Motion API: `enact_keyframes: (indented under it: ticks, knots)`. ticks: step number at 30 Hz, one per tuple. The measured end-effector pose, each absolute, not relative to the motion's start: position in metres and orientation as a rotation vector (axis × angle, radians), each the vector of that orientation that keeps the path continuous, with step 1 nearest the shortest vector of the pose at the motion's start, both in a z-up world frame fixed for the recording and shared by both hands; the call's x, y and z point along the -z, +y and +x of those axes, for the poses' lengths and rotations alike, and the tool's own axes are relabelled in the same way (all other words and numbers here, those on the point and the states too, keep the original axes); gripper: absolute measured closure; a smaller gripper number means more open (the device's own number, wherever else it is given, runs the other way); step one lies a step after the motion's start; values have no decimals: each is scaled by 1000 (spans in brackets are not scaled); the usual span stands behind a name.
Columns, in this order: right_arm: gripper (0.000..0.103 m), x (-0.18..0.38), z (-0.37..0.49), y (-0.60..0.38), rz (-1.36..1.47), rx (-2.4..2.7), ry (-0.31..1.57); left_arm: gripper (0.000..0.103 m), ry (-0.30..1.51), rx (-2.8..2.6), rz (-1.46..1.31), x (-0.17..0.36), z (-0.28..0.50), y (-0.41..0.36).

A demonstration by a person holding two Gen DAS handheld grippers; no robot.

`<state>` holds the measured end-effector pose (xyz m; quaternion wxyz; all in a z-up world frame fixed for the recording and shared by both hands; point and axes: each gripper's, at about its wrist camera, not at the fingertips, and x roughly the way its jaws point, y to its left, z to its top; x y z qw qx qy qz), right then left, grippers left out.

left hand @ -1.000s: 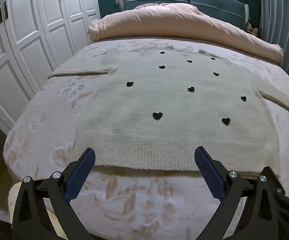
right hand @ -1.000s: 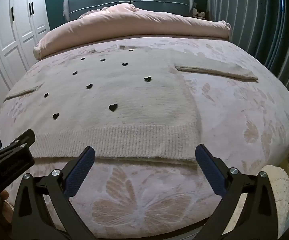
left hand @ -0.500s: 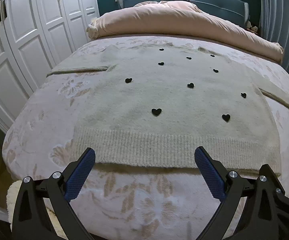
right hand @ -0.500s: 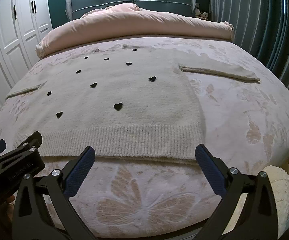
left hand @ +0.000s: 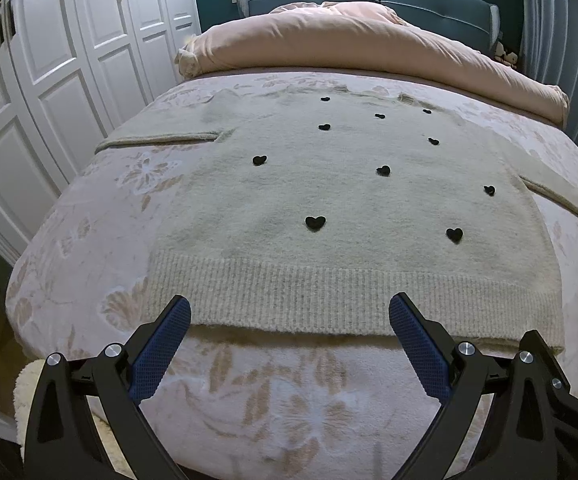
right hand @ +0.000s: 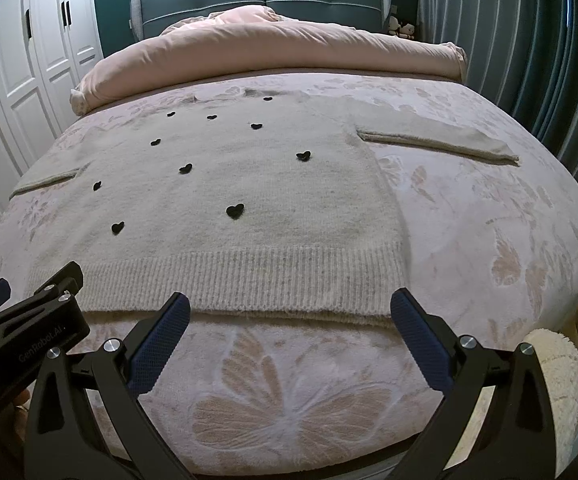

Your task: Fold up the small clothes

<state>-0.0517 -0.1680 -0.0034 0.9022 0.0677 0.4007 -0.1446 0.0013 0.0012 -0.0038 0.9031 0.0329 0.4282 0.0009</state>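
Both the left tongs and right tongs gape wide and empty near the hem of the sweater, which lies flat, entirely unfolded, on the bed.

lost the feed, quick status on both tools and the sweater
Left tool open, empty. Right tool open, empty. Sweater flat on the bed, sleeves out, unfolded; both tools short of its hem. Nothing in the way.

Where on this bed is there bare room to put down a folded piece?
Bare bedspread right of the sweater, below its right sleeve, and the strip below its hem. The middle is covered; the rolled duvet fills the head end.
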Motion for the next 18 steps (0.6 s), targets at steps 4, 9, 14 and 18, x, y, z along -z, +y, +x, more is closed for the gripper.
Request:
enact_keyframes:
  ticks: [4,9,14,18]
  knots:
    - [5,4,-52,-169,144,301,829,5,882,-3,72,3,1,1]
    - [5,4,-53,-168,147,303,828,5,879,-4,75,2,0,0]
    - [5,5,-53,-170,149,305,830,5,882,-5,73,1,1,0]
    - [5,5,-53,-169,148,306,830,5,887,-8,72,1,1,1]
